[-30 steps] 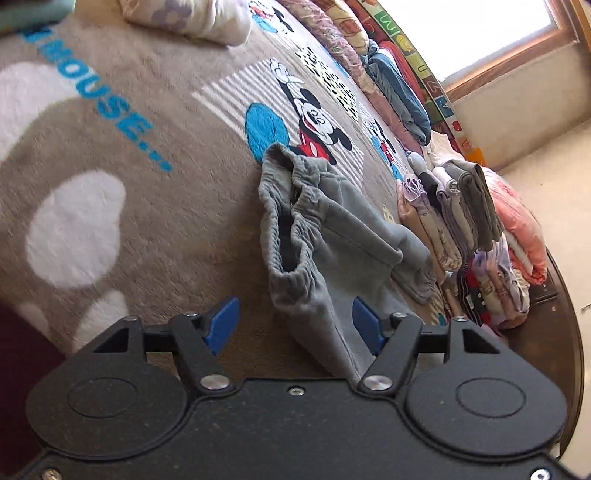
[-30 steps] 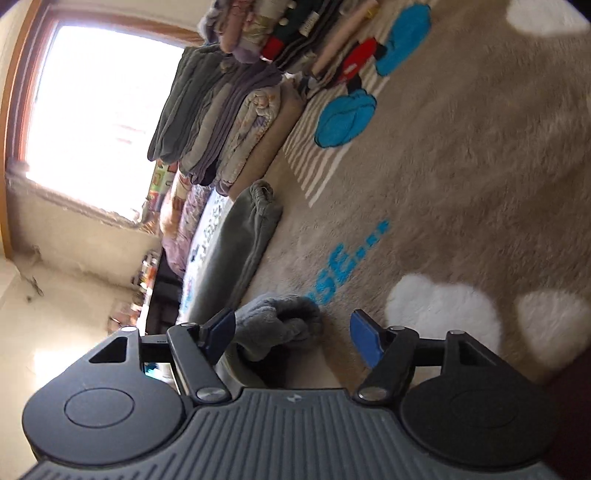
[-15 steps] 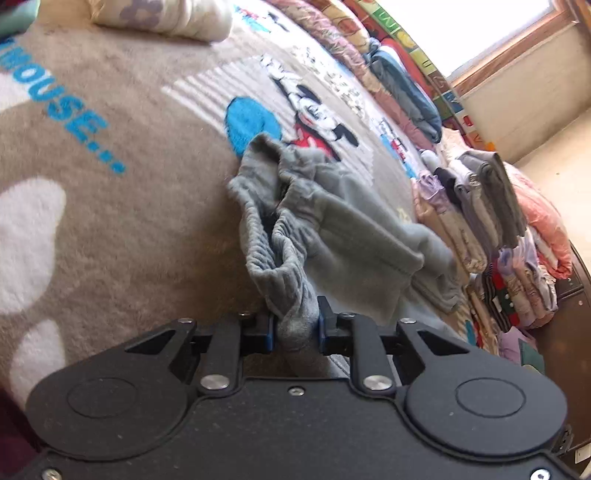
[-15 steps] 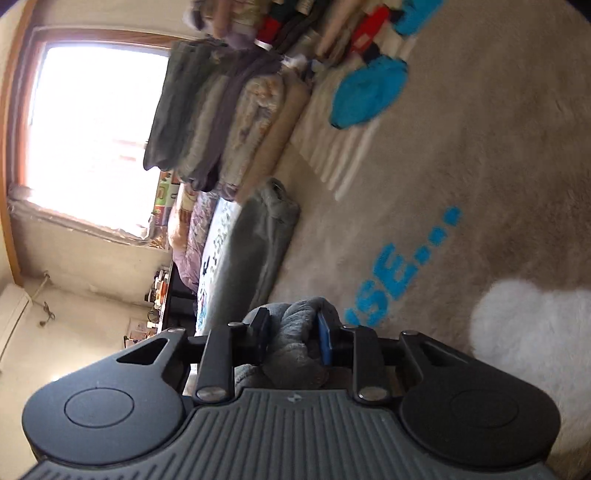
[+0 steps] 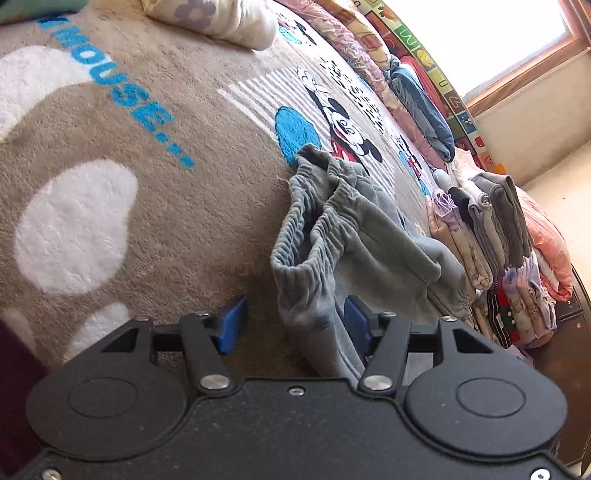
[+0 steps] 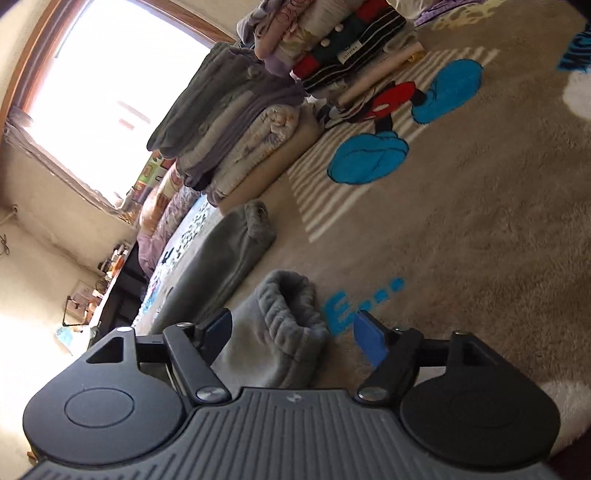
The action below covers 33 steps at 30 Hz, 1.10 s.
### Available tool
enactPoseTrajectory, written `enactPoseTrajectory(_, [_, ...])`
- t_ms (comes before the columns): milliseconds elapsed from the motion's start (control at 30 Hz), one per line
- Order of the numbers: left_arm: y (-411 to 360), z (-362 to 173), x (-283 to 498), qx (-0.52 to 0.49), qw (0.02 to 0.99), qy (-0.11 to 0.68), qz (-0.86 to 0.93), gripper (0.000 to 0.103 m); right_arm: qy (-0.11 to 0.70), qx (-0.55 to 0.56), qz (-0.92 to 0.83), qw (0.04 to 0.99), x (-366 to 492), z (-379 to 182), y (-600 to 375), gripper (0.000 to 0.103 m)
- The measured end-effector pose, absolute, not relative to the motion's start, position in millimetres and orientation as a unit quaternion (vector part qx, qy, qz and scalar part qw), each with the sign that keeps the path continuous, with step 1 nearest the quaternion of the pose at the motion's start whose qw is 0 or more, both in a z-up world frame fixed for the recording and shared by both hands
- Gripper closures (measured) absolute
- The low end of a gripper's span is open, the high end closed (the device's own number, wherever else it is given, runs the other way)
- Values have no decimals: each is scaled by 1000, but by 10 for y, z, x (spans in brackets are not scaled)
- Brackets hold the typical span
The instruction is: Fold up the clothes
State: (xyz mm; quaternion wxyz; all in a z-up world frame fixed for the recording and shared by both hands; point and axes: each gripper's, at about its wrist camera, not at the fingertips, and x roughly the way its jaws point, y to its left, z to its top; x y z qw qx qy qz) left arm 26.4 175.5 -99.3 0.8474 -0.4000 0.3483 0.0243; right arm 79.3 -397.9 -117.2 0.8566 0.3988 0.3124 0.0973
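Observation:
Grey sweatpants lie on the brown cartoon-mouse blanket, gathered waistband toward the blanket's middle. My left gripper sits low over the waistband's near corner. Its jaws are opening, and the cloth stands loose between the blue pads, nearer the right one. In the right wrist view a ribbed cuff of the sweatpants lies between the spread pads of my right gripper, whose jaws are opening too. The other leg stretches away toward the bed's edge.
Folded clothes stand in stacks along the bed's edge beyond the sweatpants, seen also as stacks in the right wrist view. A cream flowered bundle and a blue garment lie farther off. A bright window and bare floor lie past the bed.
Both grippers were open a second ago, then shut on the sweatpants' waistband and cuff. Now both have let go and their pads stand apart, with the cloth resting loose between them.

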Motion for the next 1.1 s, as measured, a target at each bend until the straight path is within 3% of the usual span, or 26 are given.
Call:
enactPoseTrajectory(133, [1656, -992, 279, -362, 862, 354, 33, 46, 316, 343, 99, 879, 873, -1230, -3764, 29])
enactPoseTrajectory(167, [1605, -981, 293, -343, 869, 355, 36, 65, 311, 332, 103, 885, 901, -1230, -3723, 34])
enactPoseTrajectory(200, [1555, -970, 307, -324, 876, 356, 38, 81, 310, 328, 108, 885, 942, -1242, -3696, 60])
enactPoseTrajectory(233, [1533, -961, 310, -317, 878, 356, 37, 85, 315, 336, 113, 880, 972, -1262, -3680, 73])
enactPoseTrajectory(400, [1560, -994, 342, -317, 874, 365, 39, 83, 290, 342, 98, 888, 854, -1073, -3676, 74])
enactPoseTrajectory(500, [1610, -1032, 347, -325, 867, 375, 37, 75, 342, 313, 78, 883, 870, -1276, -3680, 75])
enactPoseTrajectory(533, [1616, -1002, 334, -323, 869, 374, 37, 66, 334, 322, 83, 882, 840, -1280, -3715, 74])
enactPoseTrajectory(567, [1622, -972, 321, -321, 870, 373, 36, 55, 326, 331, 88, 881, 812, -1278, -3747, 68])
enactPoseTrajectory(667, [1672, -922, 282, -325, 873, 362, 39, 49, 313, 353, 88, 878, 754, -1219, -3824, 55])
enactPoseTrajectory(933, [1844, -863, 314, -355, 864, 355, 44, 47, 301, 356, 85, 880, 928, -1034, -4024, 53])
enactPoseTrajectory(1100, [1911, -767, 441, -347, 872, 343, 34, 45, 330, 333, 98, 878, 1400, -854, -4019, 44])
